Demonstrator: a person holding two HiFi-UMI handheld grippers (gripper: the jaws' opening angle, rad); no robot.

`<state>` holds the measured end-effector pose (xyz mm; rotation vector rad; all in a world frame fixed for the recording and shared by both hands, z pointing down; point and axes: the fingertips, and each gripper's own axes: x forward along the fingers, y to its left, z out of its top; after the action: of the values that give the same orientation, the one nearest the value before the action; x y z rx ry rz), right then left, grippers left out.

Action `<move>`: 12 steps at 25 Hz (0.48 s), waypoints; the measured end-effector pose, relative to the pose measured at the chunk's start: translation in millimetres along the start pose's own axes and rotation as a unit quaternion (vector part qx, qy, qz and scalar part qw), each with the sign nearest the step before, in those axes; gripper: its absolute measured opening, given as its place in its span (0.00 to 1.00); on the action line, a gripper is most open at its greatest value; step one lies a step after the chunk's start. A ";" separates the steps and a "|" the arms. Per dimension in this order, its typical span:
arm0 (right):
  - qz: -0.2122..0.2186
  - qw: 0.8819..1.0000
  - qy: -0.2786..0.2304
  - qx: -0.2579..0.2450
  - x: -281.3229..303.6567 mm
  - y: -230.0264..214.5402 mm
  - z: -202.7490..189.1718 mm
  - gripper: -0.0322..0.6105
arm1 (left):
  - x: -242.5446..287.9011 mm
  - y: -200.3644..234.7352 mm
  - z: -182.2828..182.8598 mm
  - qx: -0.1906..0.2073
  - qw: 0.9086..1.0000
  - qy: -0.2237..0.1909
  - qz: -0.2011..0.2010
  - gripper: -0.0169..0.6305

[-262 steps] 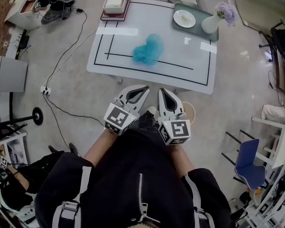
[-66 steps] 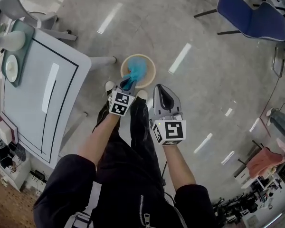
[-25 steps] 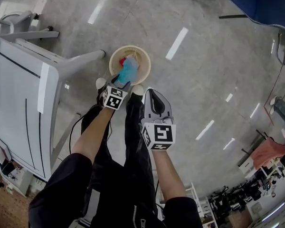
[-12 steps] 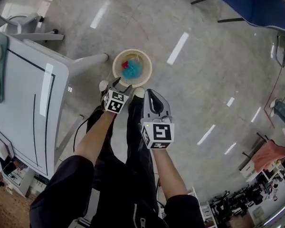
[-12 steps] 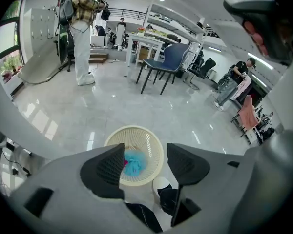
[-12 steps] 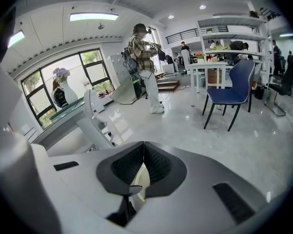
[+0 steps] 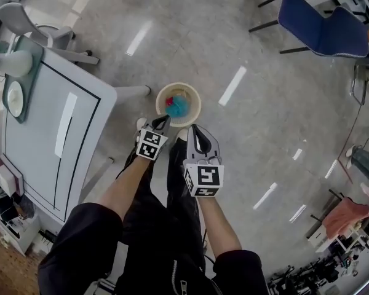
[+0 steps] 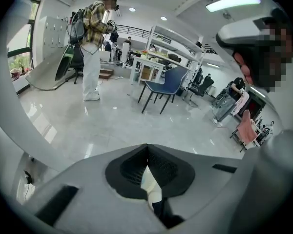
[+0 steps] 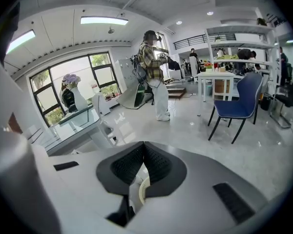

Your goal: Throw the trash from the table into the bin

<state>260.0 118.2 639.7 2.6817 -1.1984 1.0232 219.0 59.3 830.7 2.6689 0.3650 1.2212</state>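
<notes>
A blue crumpled piece of trash (image 7: 178,107) lies inside the round cream bin (image 7: 193,97) on the floor, with a small red scrap (image 7: 169,101) beside it. My left gripper (image 7: 162,120) hangs just above the bin's near rim. Its jaws have just been closing and now meet with nothing between them, as the left gripper view (image 8: 147,146) shows. My right gripper (image 7: 195,130) is beside it to the right, also shut and empty (image 9: 143,144). A bit of the bin's rim (image 9: 142,189) shows below its jaws.
The white table (image 7: 43,146) stands left of the bin, bearing a green tray (image 7: 26,63) with a plate (image 7: 15,98) and a vase (image 7: 15,62). A blue chair (image 7: 323,29) is at the far right. A person (image 8: 93,48) stands across the room.
The blue trash left my left gripper and dropped into the bin. The left jaws went from open to shut. Both grippers rose away from the bin.
</notes>
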 end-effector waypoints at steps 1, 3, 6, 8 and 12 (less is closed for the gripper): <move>0.002 1.000 0.001 -0.003 -4.4 2.5 4.3 0.06 | -6.8 -1.7 6.6 -0.003 1.000 -0.004 -0.001 0.04; 0.006 1.000 0.002 -0.007 -15.0 6.6 12.8 0.06 | -21.1 -5.9 19.9 -0.007 1.000 -0.012 -0.001 0.04; 0.011 1.000 0.001 -0.011 -28.6 11.4 25.2 0.06 | -41.2 -9.3 39.9 -0.004 1.000 -0.025 -0.002 0.04; 0.015 1.000 0.000 -0.011 -38.6 14.4 33.1 0.06 | -57.7 -13.5 53.6 0.000 0.999 -0.036 -0.002 0.04; 0.026 1.000 0.000 -0.008 -58.3 19.8 45.5 0.06 | -96.3 -26.5 76.6 0.004 0.999 -0.053 -0.009 0.04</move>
<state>243.5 129.6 565.8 2.6534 -1.2774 1.0152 212.7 51.2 705.3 2.7171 0.3779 1.0706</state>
